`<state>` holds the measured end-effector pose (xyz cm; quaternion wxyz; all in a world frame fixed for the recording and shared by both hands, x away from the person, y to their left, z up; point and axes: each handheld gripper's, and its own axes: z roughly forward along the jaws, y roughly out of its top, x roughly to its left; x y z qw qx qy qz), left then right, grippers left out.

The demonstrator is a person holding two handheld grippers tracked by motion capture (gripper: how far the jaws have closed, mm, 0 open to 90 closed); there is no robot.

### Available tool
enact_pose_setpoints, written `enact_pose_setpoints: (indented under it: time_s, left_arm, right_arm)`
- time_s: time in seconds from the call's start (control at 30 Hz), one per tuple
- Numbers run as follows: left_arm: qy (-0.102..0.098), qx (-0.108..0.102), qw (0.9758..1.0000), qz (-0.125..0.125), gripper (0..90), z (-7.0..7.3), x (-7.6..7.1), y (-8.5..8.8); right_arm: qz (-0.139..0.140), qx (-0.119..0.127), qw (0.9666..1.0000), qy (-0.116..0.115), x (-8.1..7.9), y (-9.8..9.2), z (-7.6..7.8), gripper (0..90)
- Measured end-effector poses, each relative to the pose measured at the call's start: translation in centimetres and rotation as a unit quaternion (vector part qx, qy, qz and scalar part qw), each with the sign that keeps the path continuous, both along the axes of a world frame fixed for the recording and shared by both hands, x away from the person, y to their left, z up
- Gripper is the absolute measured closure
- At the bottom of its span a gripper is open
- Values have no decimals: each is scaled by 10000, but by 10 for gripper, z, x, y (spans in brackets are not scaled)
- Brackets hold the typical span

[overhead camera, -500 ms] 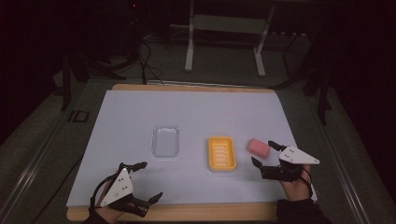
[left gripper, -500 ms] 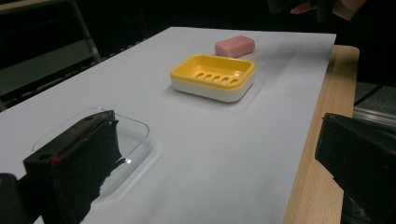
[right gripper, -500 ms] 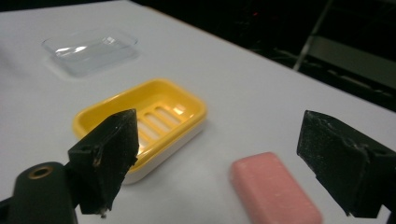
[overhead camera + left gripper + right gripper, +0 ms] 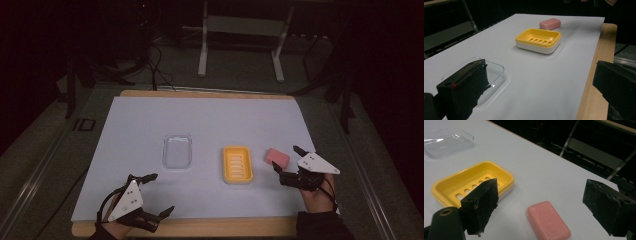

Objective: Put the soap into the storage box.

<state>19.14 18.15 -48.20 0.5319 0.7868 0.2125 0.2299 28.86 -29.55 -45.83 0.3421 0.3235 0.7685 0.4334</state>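
The pink soap bar (image 4: pixel 548 223) lies flat on the white table cover (image 4: pixel 150 125), just beside the yellow soap dish (image 4: pixel 237 164), on the dish's right in the high view and a little farther from the person than its middle. The two are close but apart, with a strip of cover between them.

The right gripper (image 4: pixel 286 159) sits just on the near right side of the soap. Its jaws stand wide apart and hold nothing. In the right gripper view the soap lies between the lines of the two black jaws, low in the gap and nearer the left one, and neither jaw touches it. The same view puts the soap dish behind the left jaw.

The soap's long axis runs slantwise in the high view, from upper left to lower right, so one short end points toward the far corner of the dish and the other toward the right gripper. The dish's own long axis runs away from the person, and its slotted floor shows a row of drain slits.

No brand, stamp or writing can be read on the soap or the dish.

Left of the dish, well apart from it, lies a clear plastic lid (image 4: pixel 177 151). The left gripper (image 4: pixel 156 194) hovers near the table's front edge, left of the dish, jaws wide and empty.
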Motion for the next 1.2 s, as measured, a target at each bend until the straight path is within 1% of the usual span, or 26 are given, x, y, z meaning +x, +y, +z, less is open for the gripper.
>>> enact_pose_setpoints:
  time_s: [0.07,0.1,0.13,0.17,0.23,0.3,0.4,0.47,0.57,0.6,0.63,0.73,0.77,0.8,0.83,0.87,0.9,0.93,0.97,1.0,1.03,1.07,1.1,1.13,1.17,1.2]
  left_arm:
    - [2,14,10000,-4,6,0,0,0]
    - [5,18,10000,-5,6,0,0,0]
    - [4,19,10000,-6,6,0,0,0]
    - [6,18,10000,-1,6,0,0,0]
    - [8,-1,10000,2,6,0,0,0]
    - [9,1,10000,6,6,0,0,0]
    - [8,13,10000,0,6,0,0,0]
    - [12,20,10000,3,6,0,0,0]
    - [7,18,10000,5,6,0,0,0]
    - [6,6,10000,8,6,0,0,0]
    - [7,8,10000,9,6,0,0,0]
    - [7,18,10000,7,6,0,0,0]
    - [9,20,10000,8,6,0,0,0]
    - [9,23,10000,9,6,0,0,0]
    - [10,25,10000,10,6,0,0,0]
    - [10,25,10000,10,6,0,0,0]
    - [10,25,10000,11,6,0,0,0]
    - [10,25,10000,11,6,0,0,0]
    - [12,25,10000,13,6,0,0,0]
    - [17,16,10000,15,6,0,0,0]
    - [16,22,10000,16,6,0,0,0]
    - [15,19,10000,16,6,0,0,0]
    - [12,20,10000,20,6,0,0,0]
    - [12,20,10000,20,6,0,0,0]
    - [16,20,10000,19,6,0,0,0]
    - [16,19,10000,18,6,0,0,0]
  right_arm:
    - [43,-133,9999,-8,1,2,1,134]
    - [27,-123,9998,123,1,4,2,135]
    - [47,-100,9994,329,2,5,3,138]
    - [33,-185,9985,519,3,7,3,139]
    - [-110,-622,9959,654,4,11,3,142]
    - [-30,-785,9938,788,5,13,0,165]
    - [180,-744,9909,1106,8,15,-2,179]
    - [267,-791,9886,1256,10,16,-3,178]
    - [369,-633,9840,1626,12,16,-3,175]
    - [369,-633,9840,1626,12,16,-3,175]
    - [401,-597,9781,1951,15,15,-4,150]
    - [345,-714,9719,2214,17,14,-5,133]
    - [290,-770,9687,2341,17,14,-5,133]
    - [267,-788,9645,2508,18,13,-5,133]
    - [256,-833,9615,2606,18,13,-5,133]
    - [256,-833,9615,2606,18,13,-5,133]
    - [276,-950,9573,2715,18,13,-5,127]
    - [276,-950,9573,2715,18,13,-5,127]
    - [270,-1038,9534,2821,19,12,-5,122]
    - [296,-1063,9512,2881,20,12,-5,120]
    - [281,-1087,9479,2981,21,12,-6,120]
    - [283,-1091,9460,3040,21,12,-6,121]
    - [315,-1072,9442,3099,22,11,-6,121]
    - [315,-1072,9442,3099,22,11,-6,121]
    - [318,-1037,9400,3233,22,11,-6,121]
    - [301,-1082,9372,3302,24,10,-6,121]
